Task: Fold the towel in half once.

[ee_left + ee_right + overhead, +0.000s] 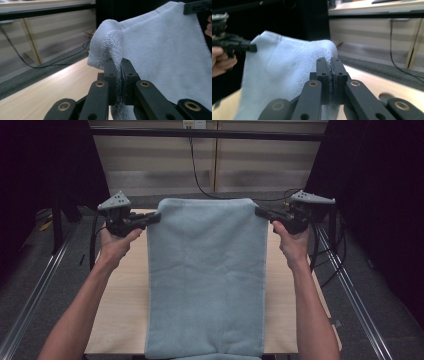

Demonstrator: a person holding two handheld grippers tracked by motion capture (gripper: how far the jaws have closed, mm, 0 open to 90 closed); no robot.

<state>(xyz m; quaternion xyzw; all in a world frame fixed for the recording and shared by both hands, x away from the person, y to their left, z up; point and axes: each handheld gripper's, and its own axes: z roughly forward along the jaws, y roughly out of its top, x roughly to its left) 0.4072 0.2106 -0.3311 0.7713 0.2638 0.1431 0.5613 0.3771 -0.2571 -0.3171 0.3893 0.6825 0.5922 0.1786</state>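
Terry-cloth corner pinched in left hand-held gripper (pixel 156 216), opposite far corner clamped in right hand-held gripper (pixel 258 212). Between them, pale blue towel (pixel 206 280) stretched across its short edge, long axis running back toward person, draping over tabletop (pixel 117 320) and near edge.

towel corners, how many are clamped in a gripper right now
2: the far left corner of the towel sits in the left gripper, the far right corner in the right gripper. The near corners hang past the table edge, unheld.
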